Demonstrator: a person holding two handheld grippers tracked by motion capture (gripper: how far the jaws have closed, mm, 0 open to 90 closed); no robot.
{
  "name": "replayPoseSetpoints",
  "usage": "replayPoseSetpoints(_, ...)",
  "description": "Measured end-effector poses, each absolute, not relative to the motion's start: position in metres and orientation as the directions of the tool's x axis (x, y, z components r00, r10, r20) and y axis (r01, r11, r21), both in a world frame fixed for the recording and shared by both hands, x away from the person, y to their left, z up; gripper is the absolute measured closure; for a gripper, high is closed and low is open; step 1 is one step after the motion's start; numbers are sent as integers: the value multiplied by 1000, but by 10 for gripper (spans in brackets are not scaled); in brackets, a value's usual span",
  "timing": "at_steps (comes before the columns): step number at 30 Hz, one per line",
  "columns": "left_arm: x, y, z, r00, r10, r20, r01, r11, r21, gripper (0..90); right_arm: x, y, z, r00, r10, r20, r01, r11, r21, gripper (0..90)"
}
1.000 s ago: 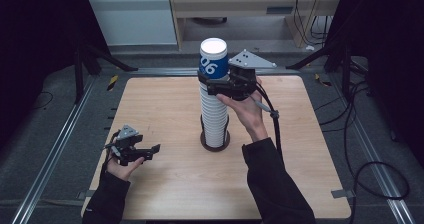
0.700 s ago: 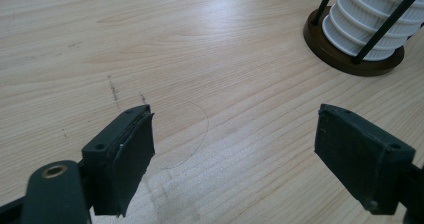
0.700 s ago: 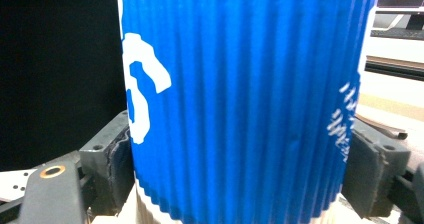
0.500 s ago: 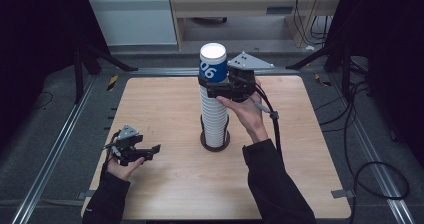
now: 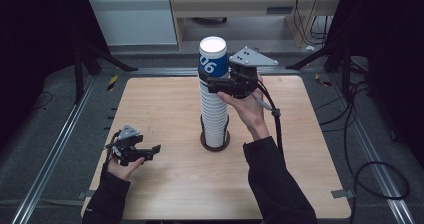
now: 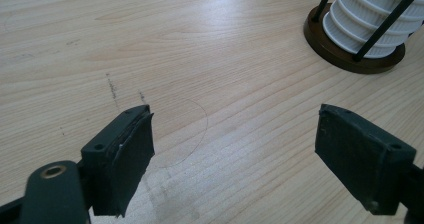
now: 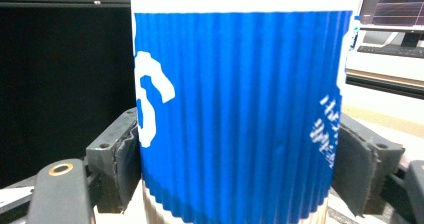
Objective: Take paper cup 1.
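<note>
A tall stack of white ribbed paper cups (image 5: pixel 214 115) stands in a round brown holder (image 5: pixel 215 144) with thin black rods at mid-table. On top sits a blue cup (image 5: pixel 213 60) with white print (image 7: pixel 240 109). My right gripper (image 5: pixel 210 80) reaches in from the right at the blue cup's lower part. Its jaws have just been closing with the cup between them, and both pads (image 7: pixel 125 159) now press on the blue sleeve. My left gripper (image 5: pixel 150 152) rests low over the table's front left. It is open (image 6: pixel 235 144) with bare wood between its pads.
The holder's base and cup bottoms (image 6: pixel 370 31) lie ahead and right of the left gripper. A black cable (image 5: pixel 272 119) trails from the right gripper along the forearm. Metal rails (image 5: pixel 65 134) run beside the wooden table (image 5: pixel 165 99), and cabinets stand behind it.
Both hands stay where they were. The right gripper's jaws sit tighter against the blue cup than before. The cup stack has not moved.
</note>
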State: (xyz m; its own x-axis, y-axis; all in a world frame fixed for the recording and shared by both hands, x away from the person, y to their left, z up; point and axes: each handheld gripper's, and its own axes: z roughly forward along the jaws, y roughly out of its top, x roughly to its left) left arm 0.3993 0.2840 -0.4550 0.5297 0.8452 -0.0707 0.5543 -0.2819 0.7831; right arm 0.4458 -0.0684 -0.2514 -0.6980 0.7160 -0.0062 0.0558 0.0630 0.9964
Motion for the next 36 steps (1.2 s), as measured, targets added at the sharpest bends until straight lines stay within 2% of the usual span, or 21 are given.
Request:
replayPoseSetpoints(28, 400, 284, -456, 528, 846, -77, 562, -281, 778, 149, 442, -79, -201, -699, 715, 1, -4, -5, 1000, 203)
replayPoseSetpoints(36, 400, 284, -455, 529, 845, -77, 563, -282, 777, 150, 432, -98, -191, -671, 741, -22, -33, -1, 999, 203)
